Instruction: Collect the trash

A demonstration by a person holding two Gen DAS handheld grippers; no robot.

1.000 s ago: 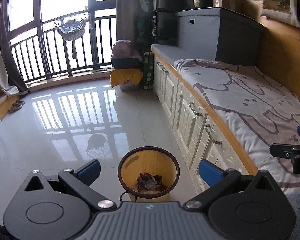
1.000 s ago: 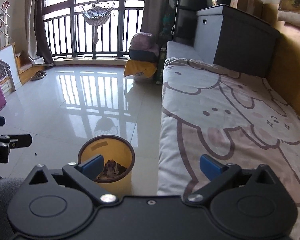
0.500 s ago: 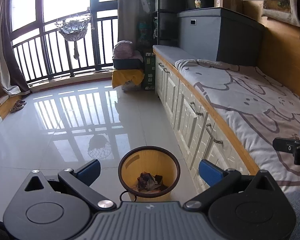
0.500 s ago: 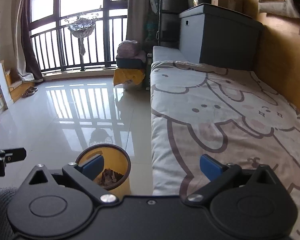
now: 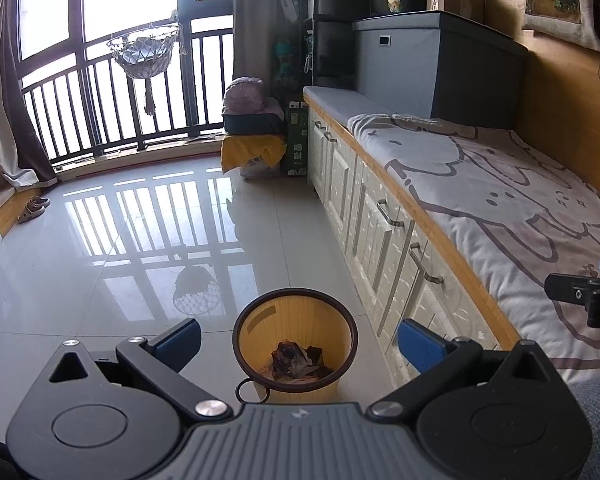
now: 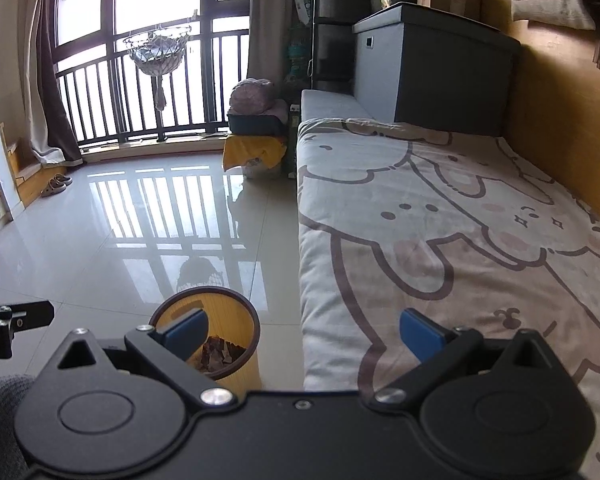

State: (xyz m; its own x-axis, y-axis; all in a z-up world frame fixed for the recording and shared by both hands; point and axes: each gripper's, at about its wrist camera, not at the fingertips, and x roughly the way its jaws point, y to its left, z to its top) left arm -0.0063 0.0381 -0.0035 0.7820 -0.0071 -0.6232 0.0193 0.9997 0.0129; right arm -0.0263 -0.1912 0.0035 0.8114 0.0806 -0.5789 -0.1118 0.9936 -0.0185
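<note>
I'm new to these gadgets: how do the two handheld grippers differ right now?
The left gripper has a ribbed grey body and hovers over the yellow plastic bin with the dark rim. The right gripper has a smooth black body and straddles the edge of the cartoon-print bed cover. Both have blue fingertips, open and empty.

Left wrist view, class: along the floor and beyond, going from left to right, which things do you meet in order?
Slippers → yellow trash bin → white cabinet drawers → cartoon bedspread → right gripper.

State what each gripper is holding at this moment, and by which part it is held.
Nothing is held. The left gripper and the right gripper are both open with nothing between their fingers; the trash lies in the bin.
</note>
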